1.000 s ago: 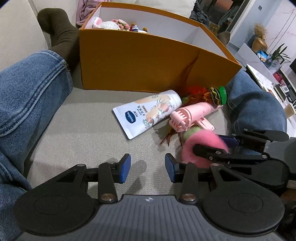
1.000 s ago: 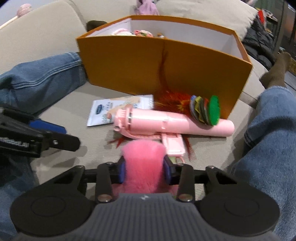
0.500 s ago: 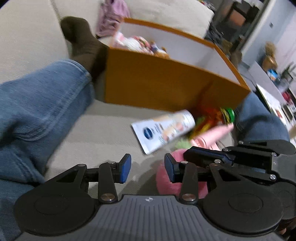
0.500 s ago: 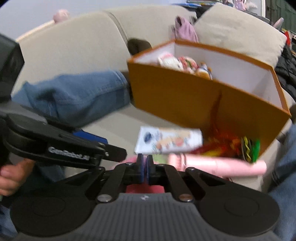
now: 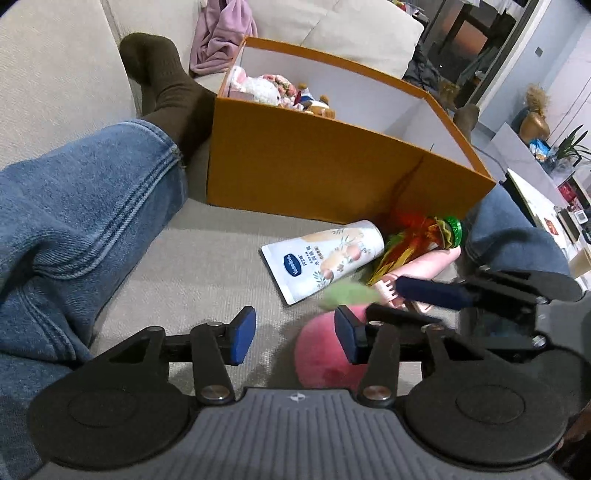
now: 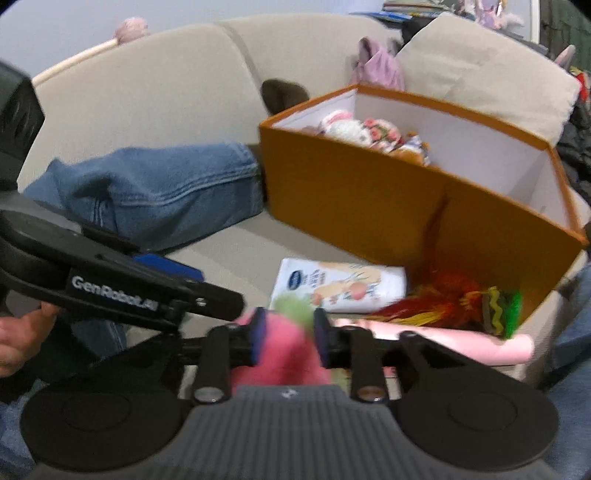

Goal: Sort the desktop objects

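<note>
A pink plush toy (image 6: 284, 350) with a green leaf sits between the pads of my right gripper (image 6: 289, 334). It fills the gap and touches both pads while the jaws are opening. In the left wrist view the plush toy (image 5: 321, 354) lies just right of my left gripper (image 5: 294, 333), whose jaws are opening with no pad pressing on anything. My right gripper (image 5: 384, 301) reaches in from the right there. A white lotion tube (image 5: 325, 258), a feathered shuttlecock (image 5: 424, 232) and a pink plastic toy (image 5: 432, 262) lie on the sofa before the orange box (image 5: 314, 173).
The orange box (image 6: 351, 206) holds several soft toys at its far left. A person's jeans leg (image 5: 74, 221) and dark sock (image 5: 166, 85) lie left of it, and a knee (image 5: 517, 243) lies to the right. A purple cloth (image 5: 221, 33) rests on the cushions behind.
My right jaws closed fully half a second ago and now stand apart around the pink plush. My left jaws have widened. Both views have tilted up, showing more of the box's inside.
</note>
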